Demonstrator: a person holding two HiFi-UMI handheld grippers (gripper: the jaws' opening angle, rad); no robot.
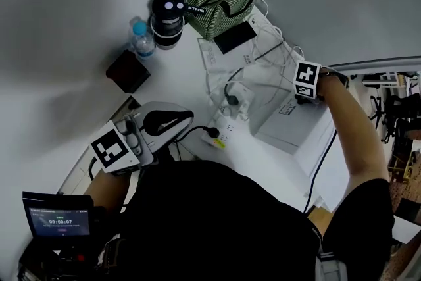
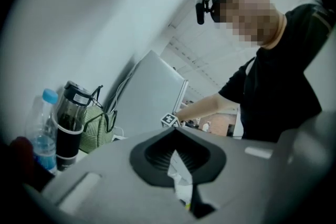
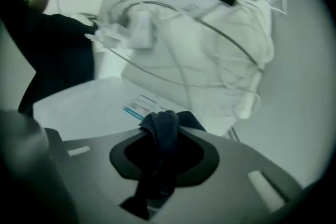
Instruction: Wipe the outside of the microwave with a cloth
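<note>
The right hand-held gripper (image 3: 164, 136) pinches a dark blue cloth (image 3: 160, 123) tight, right by the white microwave (image 3: 94, 107) and close to its sticker (image 3: 139, 105). Wires (image 3: 173, 44) lie in a heap beyond. The left hand-held gripper (image 2: 178, 157) is closed on a small white scrap (image 2: 177, 168), well apart, with a bottle (image 1: 141, 36) and striped bag (image 1: 217, 0) on the table (image 1: 66, 43).

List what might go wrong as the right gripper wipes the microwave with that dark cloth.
1. Loose cables lie right by the microwave; a sweep of the right gripper may snag and drag them.
2. Only a small fold of the cloth stands past the jaws, so the hard jaw tips may scrape the casing.
3. The left gripper, shut on a white scrap, is off the microwave, so nothing steadies it if pushed.
</note>
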